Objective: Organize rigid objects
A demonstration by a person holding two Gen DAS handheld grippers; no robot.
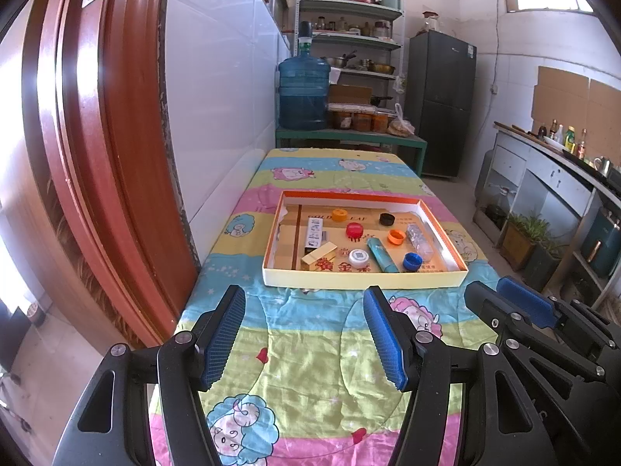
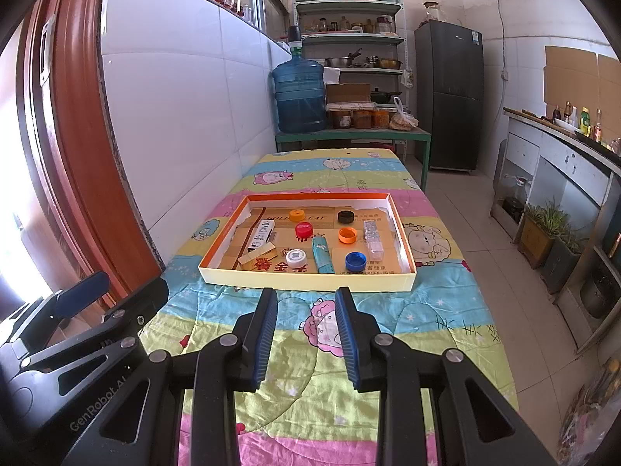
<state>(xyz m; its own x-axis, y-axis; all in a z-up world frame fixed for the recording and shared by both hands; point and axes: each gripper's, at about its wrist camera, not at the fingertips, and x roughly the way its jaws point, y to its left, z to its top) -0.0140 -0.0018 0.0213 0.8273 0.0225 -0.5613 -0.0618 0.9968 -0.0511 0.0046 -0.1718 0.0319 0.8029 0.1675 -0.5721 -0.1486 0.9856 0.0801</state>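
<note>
caps [image 2: 303, 230] and boxes [image 2: 261, 235] lie in the tray [image 2: 306, 280] on the table [image 2: 427, 310].

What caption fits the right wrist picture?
Empty right tool hovers before a shallow box of bottle caps.

A table [image 2: 446, 310] under a cartoon-print cloth [image 2: 310, 396] is stretching ahead of both grippers. A shallow cardboard tray [image 2: 306, 277] is lying on the cloth, just beyond the fingertips.

A home kitchen — a fridge [image 2: 450, 97], shelves of pots and jars [image 2: 349, 42], a counter with sauce bottles [image 2: 578, 120].
</note>
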